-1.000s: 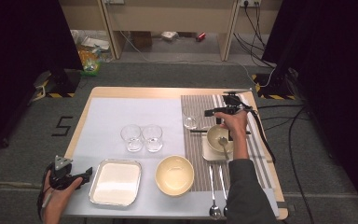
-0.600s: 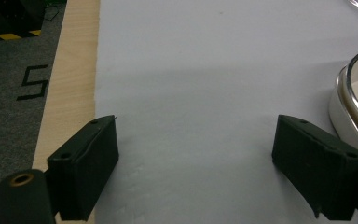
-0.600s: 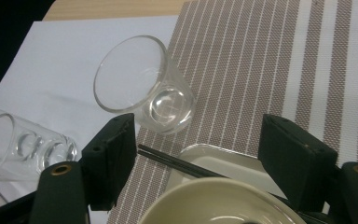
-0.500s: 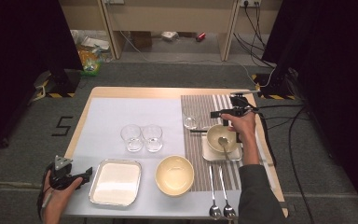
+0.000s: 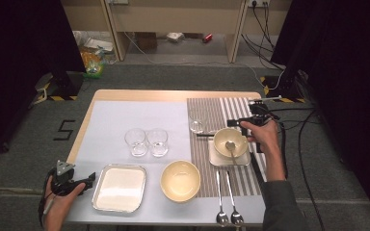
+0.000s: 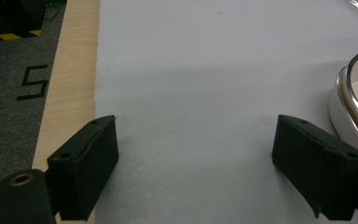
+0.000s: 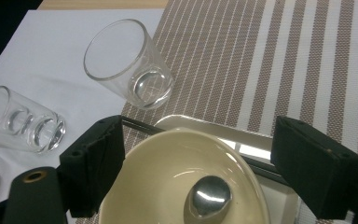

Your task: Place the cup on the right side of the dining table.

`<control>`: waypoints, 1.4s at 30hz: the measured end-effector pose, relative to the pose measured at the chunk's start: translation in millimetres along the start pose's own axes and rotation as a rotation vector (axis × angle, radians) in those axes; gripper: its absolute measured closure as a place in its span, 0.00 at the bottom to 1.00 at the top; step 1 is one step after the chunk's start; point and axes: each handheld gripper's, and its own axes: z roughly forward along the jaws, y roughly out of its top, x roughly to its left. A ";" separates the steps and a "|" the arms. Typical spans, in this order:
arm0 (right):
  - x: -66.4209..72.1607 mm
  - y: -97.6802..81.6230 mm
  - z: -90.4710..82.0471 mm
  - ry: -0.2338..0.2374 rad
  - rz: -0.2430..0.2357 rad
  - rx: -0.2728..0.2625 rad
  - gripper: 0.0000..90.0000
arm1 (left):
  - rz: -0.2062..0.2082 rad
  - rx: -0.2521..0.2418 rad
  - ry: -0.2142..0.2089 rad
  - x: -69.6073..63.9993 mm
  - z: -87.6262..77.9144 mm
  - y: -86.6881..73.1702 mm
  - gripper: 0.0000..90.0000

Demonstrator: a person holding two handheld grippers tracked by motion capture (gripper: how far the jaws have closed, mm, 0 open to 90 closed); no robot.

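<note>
Directly below the right gripper [image 7: 196, 140], just ahead of its jaws: one metal spoon [image 7: 209, 196], polished, its bowl resting inside a small cream ceramic bowl [image 7: 149, 177]; the handle runs back out of this view.
- Handling, as judged: spoon stiff, light and slippery, apt to rattle or slide along the glaze. Best taken across the handle where it leans over the bowl's rim, not at the rounded end.
- The small cream bowl: rigid, breakable and smooth. It would slide if nudged, so grip the rim with one pad inside and one outside.

Right gripper: jaws wide apart, having just been opening. The bowl's far rim lies under the gap between them, but neither pad presses on it and nothing is clamped.

Under the bowl: a square white plate [image 7: 193, 122], one corner showing past the rim, with a thin dark stick [image 7: 140, 124] lying across that edge.

Beyond the jaws: a clear drinking glass [image 7: 135, 70], upright, at the edge of a brown-and-white striped placemat [image 7: 284, 56].

Well apart, at the near left table corner in the high view: the left gripper [image 5: 84, 180], jaws spread over bare pale sheet, holding nothing.
</note>
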 end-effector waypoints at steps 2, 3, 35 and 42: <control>-1.8 -3.4 -3.5 0.002 -0.006 -0.003 0.20 | 0.000 -0.001 0.000 -0.1 0.0 -0.1 0.15; -3.0 -5.3 -4.8 0.002 -0.011 0.001 0.20 | 0.000 0.000 0.000 0.0 0.0 0.0 0.15; -24.0 -72.3 -51.7 -0.045 -0.095 -0.002 0.22 | 0.002 0.000 0.001 0.0 -0.1 -0.1 0.15; -24.0 -87.8 -55.3 -0.040 -0.127 -0.011 0.21 | -0.001 -0.002 0.001 -0.1 0.0 -0.1 0.15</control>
